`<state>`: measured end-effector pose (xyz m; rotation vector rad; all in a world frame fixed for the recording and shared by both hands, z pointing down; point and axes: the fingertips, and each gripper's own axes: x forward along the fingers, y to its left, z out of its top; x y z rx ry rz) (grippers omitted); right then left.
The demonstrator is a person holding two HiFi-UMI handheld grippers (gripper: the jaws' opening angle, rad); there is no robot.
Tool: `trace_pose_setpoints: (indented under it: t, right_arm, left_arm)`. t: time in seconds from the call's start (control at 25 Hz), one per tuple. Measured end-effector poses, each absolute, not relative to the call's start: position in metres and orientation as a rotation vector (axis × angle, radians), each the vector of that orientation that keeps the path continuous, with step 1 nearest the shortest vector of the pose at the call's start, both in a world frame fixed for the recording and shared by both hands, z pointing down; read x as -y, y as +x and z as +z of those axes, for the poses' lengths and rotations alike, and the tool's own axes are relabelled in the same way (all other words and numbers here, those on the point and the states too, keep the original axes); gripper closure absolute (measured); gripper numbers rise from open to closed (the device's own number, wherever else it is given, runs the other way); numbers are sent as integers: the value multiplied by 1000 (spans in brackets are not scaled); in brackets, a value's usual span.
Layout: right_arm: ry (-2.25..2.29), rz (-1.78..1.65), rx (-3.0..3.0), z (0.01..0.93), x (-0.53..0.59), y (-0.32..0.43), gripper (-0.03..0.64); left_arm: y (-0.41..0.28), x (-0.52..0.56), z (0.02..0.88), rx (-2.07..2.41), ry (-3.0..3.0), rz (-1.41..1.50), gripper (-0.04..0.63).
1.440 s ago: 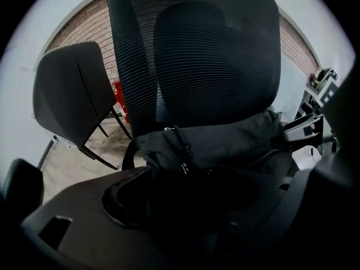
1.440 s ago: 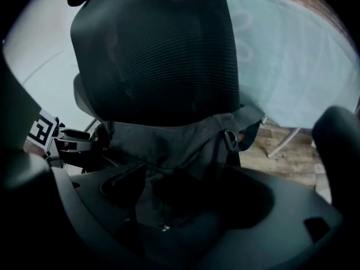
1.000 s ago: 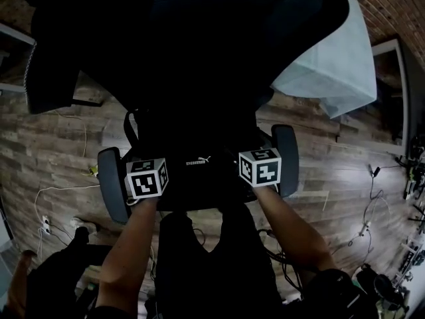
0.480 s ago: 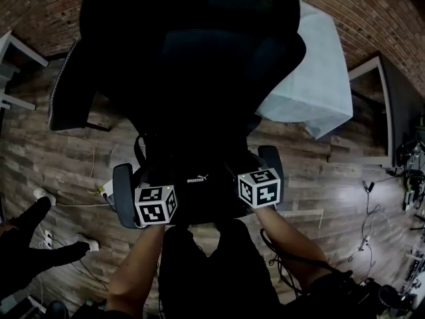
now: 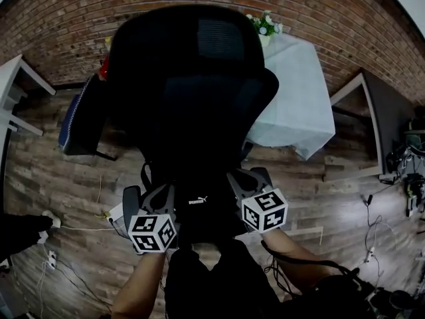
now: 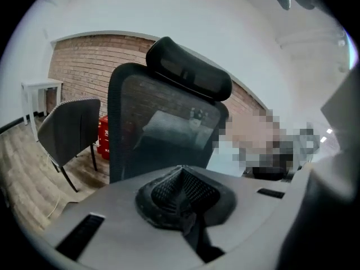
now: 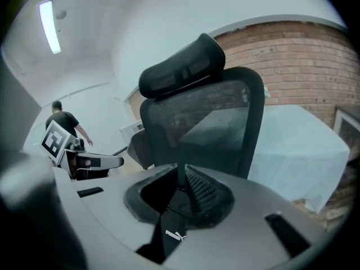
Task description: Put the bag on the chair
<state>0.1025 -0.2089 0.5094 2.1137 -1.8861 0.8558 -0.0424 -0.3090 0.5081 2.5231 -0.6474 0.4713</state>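
Observation:
A black bag with a small white logo hangs between my two grippers, in front of a black mesh office chair with a headrest. My left gripper has just been closing and is shut on a black strap of the bag, which hangs down from its pads. My right gripper has just been closing too, and its pads pinch a black strap bearing the logo tag. Both gripper views look up at the chair's backrest. The bag hides the chair's seat.
A table under a pale cloth with flowers stands right of the chair. A second dark chair and a white table stand left. Cables lie on the wooden floor. A brick wall runs behind. A person stands far off.
Both grippers have shut on the bag's straps and risen with the bag. The head view has tipped up, so the whole chair and the brick wall show.

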Motion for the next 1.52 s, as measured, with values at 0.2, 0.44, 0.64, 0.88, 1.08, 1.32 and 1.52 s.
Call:
trace_pose_setpoints:
  t: [0.2,0.44,0.64,0.88,1.08,1.32,1.52]
  right_arm:
    - [2152,819,1911,473,201,102,578]
    - [2216,709,1932,422,195,104,594]
    - [2301,740,1964,383,179,97,598]
    - [2319,592,2012,341,176,85,598]
    - [2330,517,2045,319,170,81,598]
    - [2383,454,2069,301,161,83,598]
    - [2400,416,2098,285,160,86,600]
  left_arm:
    - [-35,293,468,581,2573,423,584]
    - [-43,293,427,572,2632,334,586]
    - [-57,284,389,529,2677,278,586]
    - [-68,283,357,530,2730,195,586]
    - [-74,281,339,529,2701,152,586]
    - [-72,277,312,521,2763,118,586]
    - [-68,277,300,522,2778,93,586]
